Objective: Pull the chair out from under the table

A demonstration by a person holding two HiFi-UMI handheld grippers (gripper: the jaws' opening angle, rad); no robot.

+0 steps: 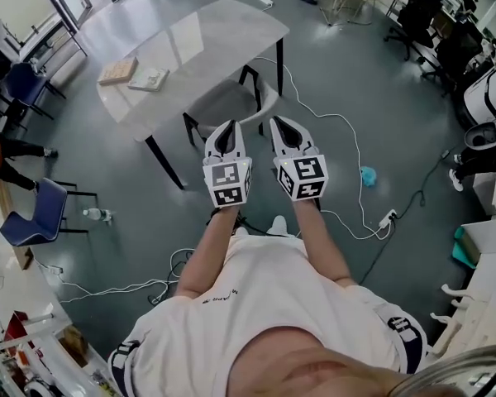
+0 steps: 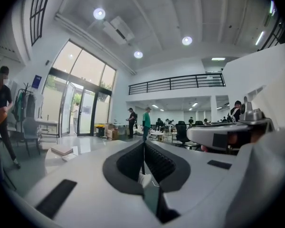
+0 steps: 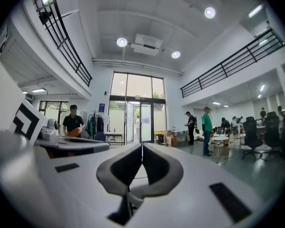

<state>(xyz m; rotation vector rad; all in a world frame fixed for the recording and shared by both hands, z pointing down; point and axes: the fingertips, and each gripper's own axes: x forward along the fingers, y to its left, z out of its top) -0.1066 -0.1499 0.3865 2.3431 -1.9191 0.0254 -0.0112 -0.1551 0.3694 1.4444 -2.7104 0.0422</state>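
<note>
Chair [image 1: 223,99]: grey seat on black legs, standing at the near long side of the table [image 1: 215,40], its far part tucked under the tabletop and its near part showing in front of the edge.
Table: pale glossy top on dark legs, set at a slant across the grey floor.
On the table: two flat book-like things [image 1: 134,74] side by side near the left end.
Left gripper [image 1: 226,127] [image 2: 143,144]: held level and pointing toward the chair; jaws clenched together with nothing between them.
Right gripper [image 1: 283,124] [image 3: 142,146]: level, just beside the left one; jaws pressed together, empty.
Contact: in the head view both tips lie by the chair's near edge; whether they touch it cannot be told.
Floor: a white cable [image 1: 347,131] loops past the chair.
</note>
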